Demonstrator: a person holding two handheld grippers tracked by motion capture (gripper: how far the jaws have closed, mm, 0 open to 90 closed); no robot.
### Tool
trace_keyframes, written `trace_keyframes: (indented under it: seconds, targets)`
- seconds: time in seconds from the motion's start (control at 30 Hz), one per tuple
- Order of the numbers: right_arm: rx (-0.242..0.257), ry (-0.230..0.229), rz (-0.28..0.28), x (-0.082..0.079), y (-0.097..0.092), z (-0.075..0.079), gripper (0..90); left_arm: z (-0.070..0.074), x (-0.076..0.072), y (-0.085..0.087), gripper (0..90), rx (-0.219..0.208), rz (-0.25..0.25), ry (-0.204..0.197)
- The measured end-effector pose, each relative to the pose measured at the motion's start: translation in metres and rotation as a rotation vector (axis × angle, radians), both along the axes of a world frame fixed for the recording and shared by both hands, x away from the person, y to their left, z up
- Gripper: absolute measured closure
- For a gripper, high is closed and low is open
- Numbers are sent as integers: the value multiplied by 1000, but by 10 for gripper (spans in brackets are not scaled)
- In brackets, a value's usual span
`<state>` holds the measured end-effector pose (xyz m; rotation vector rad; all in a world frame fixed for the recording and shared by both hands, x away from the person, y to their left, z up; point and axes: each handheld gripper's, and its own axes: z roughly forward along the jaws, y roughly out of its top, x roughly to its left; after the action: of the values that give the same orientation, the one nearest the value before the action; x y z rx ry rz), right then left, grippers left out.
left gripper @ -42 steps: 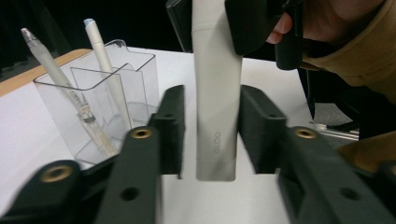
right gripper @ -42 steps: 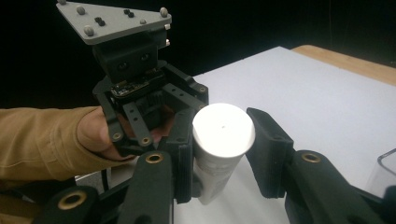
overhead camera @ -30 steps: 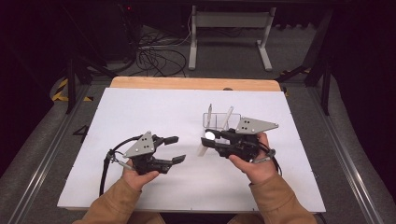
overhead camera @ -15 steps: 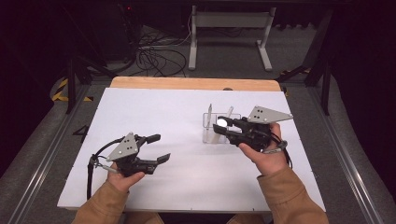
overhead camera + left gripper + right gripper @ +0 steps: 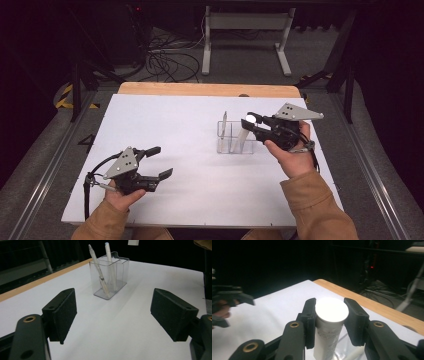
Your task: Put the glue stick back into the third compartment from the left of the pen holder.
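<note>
The right gripper [image 5: 256, 123] clamps a white tube [image 5: 329, 322] over the holder [image 5: 235, 137] at two o'clock, not yet dropped in. Two pens [image 5: 100, 270] already stand inside. The left gripper [image 5: 157, 162], its jaws just widened, is empty.

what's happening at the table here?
The right tongs are shut on a white tube, holding it at the clear plastic holder, which already has two pens standing in it. The left tongs are off to the side, empty; their jaws have just been opening.

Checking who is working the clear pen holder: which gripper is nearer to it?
Right. The right gripper holds a white tube directly over the clear pen holder; the left gripper, jaws just opened and empty, sits well off toward the table's near left.
</note>
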<state>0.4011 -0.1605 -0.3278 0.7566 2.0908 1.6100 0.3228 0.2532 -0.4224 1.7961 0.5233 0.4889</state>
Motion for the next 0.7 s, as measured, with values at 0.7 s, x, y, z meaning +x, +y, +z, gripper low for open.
trace_keyframes:
  seconds: [0.7]
  targets:
    - [-26,5,-166,26,-19,-21,645,-3,-10,20,145,28,105,-1]
